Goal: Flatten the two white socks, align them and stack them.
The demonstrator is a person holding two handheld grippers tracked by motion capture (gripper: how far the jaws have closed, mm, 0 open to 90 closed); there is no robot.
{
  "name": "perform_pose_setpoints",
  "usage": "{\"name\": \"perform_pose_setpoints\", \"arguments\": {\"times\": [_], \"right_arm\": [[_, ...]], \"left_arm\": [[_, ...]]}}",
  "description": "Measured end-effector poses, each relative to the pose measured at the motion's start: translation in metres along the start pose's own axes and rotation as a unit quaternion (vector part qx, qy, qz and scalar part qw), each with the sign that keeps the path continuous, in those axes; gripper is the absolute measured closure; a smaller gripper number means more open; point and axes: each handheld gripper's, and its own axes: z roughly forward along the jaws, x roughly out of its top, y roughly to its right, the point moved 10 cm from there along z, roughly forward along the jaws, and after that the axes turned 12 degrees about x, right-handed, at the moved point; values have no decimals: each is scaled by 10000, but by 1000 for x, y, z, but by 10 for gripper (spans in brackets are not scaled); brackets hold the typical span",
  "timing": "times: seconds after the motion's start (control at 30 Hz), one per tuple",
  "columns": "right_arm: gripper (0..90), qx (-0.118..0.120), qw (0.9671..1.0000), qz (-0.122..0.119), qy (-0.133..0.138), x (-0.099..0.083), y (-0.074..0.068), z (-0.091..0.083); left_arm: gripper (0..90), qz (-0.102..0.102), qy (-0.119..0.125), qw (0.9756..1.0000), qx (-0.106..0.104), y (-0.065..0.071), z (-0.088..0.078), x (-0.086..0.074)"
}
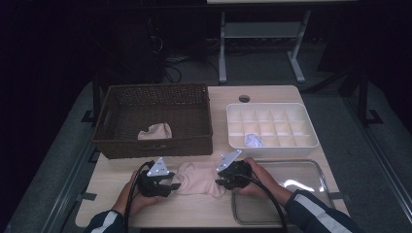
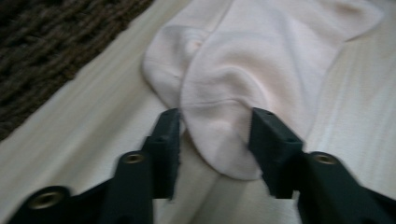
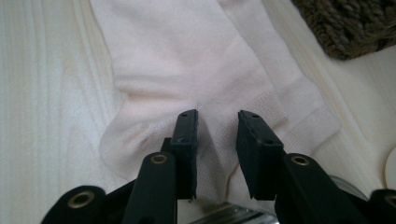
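Observation:
A pale pink sock (image 1: 197, 177) lies flat on the wooden table (image 1: 194, 213) between my two grippers. My left gripper (image 1: 174, 186) is at the sock's left end. In the left gripper view its jaws (image 2: 215, 119) stand apart on either side of the sock's rounded toe (image 2: 224, 149), low on the table. My right gripper (image 1: 219, 182) is at the sock's right end. In the right gripper view its jaws (image 3: 217, 116) stand apart over the ribbed cuff of the sock (image 3: 187, 60), with a slight ridge of cloth between them.
A brown wicker basket (image 1: 155, 148) stands behind the sock with another pink sock (image 1: 155, 131) inside. At the back right is a white compartment box (image 1: 272, 105) holding a crumpled white item (image 1: 252, 141). A clear tray (image 1: 272, 204) lies under my right hand.

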Motion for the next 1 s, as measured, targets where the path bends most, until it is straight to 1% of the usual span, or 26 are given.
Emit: {"name": "perform_pose_setpoints", "arguments": {"times": [0.03,0.07,0.13,0.17,0.2,0.23,0.27,0.3,0.33,0.4,0.43,0.47,0.53,0.57,0.63,0.7,0.73,0.77,0.8,0.87,0.9,0.93,1.0], "right_arm": [[644,-21,10000,4,-12,0,1,0],[623,-55,10000,14,-26,-1,2,-1],[620,-89,9999,72,-27,-1,2,-1],[630,-99,9999,74,-32,-1,2,-1],[664,-77,9999,81,-29,-1,1,-1],[716,-18,10000,35,-45,-1,0,-1],[766,23,10000,2,-42,0,-3,0],[791,16,9999,-82,-90,-1,-3,-1],[805,18,9999,-137,-97,0,-3,-1],[812,10,9999,-146,-69,1,-5,-2],[811,-19,9998,-211,-66,2,-5,-5],[811,-52,9997,-244,-25,4,-6,-9],[806,-120,9996,-236,125,9,-6,-17],[808,-107,9996,-164,208,11,-6,-20],[809,-175,9996,-161,181,11,-5,-21],[816,-168,9996,-163,187,11,-5,-21],[817,-235,9994,-204,163,11,-3,-21],[817,-267,9993,-211,166,11,-3,-20],[819,-311,9991,-242,168,13,-1,-20],[817,-430,9983,-355,158,14,1,-20],[814,-367,9988,-284,181,15,0,-20],[806,-352,9990,-247,156,13,0,-19],[783,-313,9993,-182,14,9,1,-15]], "left_arm": [[585,-23,-1,10000,-58,1,0,0],[636,4,10,9999,-100,2,-1,-1],[723,59,5,9999,-147,4,-2,-1],[751,120,-25,9999,-118,4,-3,-1],[790,180,-22,9998,-113,5,-4,-1],[823,243,-28,9997,-95,5,-5,-1],[848,263,-25,9996,-85,5,-6,-1],[856,246,-18,9996,-107,6,-7,-1],[856,253,-1,9996,-106,5,-8,-1],[855,226,86,9997,-81,4,-13,1],[855,241,138,9996,-88,3,-16,2],[855,234,194,9995,-43,2,-18,3],[843,199,229,9995,-3,2,-23,3],[862,249,237,9994,48,1,-25,3],[856,208,266,9994,34,0,-29,2],[875,198,295,9994,30,-1,-31,3],[879,178,292,9994,19,-1,-30,3],[861,138,287,9995,2,-1,-26,5],[817,121,278,9995,17,-1,-23,6],[662,-10,275,9996,88,-2,-16,10],[643,-37,247,9997,75,-2,-12,11],[641,-47,195,9998,-2,0,-9,10],[633,56,51,10000,7,2,-3,5]]}}
